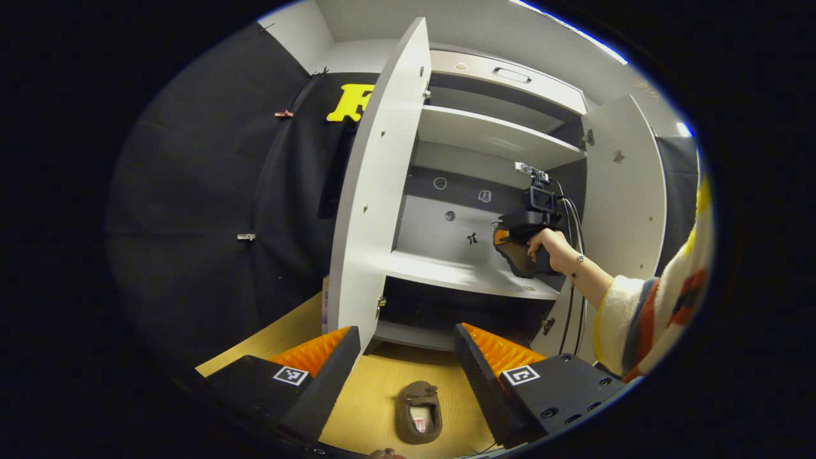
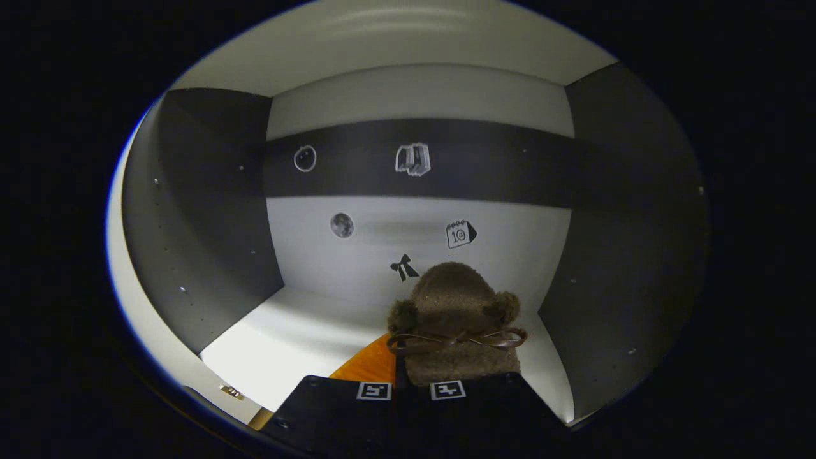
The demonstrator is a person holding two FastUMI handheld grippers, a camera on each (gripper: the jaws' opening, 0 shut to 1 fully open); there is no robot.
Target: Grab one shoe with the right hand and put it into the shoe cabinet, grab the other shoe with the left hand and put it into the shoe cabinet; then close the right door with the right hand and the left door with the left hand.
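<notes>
Shoe one (image 2: 454, 319), right gripper view: my right jaws (image 2: 411, 386) nipped tight on its heel, toe over the cabinet's middle shelf (image 2: 299, 338); early release drops it off the edge. Left gripper view: left jaws (image 1: 408, 363) wide, empty; second shoe (image 1: 419, 411) on the floor (image 1: 376, 389), left door (image 1: 376, 191) near, could snag.

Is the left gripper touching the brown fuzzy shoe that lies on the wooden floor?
Apart. In the left gripper view, the brown fuzzy shoe lies on the wooden floor between the left gripper's open fingers, with floor visible on both sides.
</notes>
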